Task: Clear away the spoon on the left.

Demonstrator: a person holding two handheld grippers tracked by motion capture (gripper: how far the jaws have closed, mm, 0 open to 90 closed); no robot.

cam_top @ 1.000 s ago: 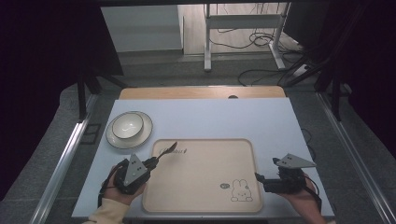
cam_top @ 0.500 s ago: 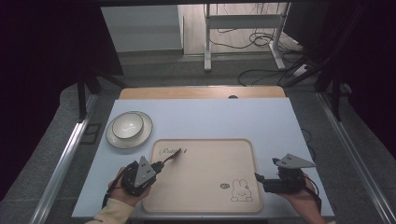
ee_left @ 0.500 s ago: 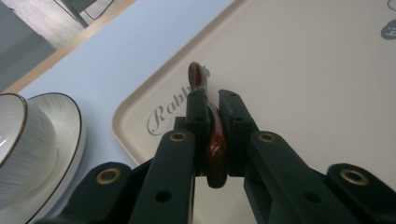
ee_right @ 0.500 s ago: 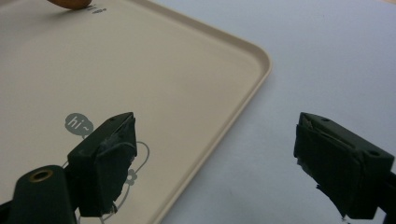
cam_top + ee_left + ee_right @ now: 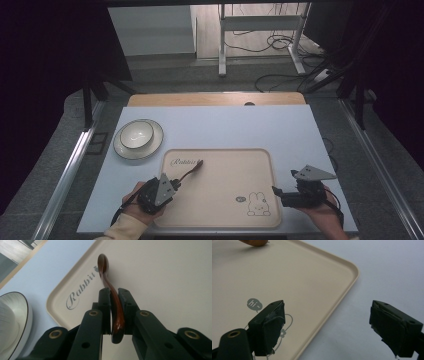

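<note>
From the high view, the left gripper (image 5: pixel 176 183) holds a brown wooden spoon (image 5: pixel 191 170) low over the beige tray (image 5: pixel 220 155), its bowl near the "Rabbit" lettering, presumably to lay it down there; the right gripper (image 5: pixel 276 191) idles at the tray's right edge.

Left gripper view: jaws clamped on the spoon's handle (bowl pointing away).

Right gripper view: jaws wide apart, straddling the tray's rim, empty.

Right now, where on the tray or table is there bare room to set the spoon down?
The tray is bare from the spoon in the left gripper across to the rabbit print. The table is bare behind the tray. It is crowded by the bowl on its plate.
</note>
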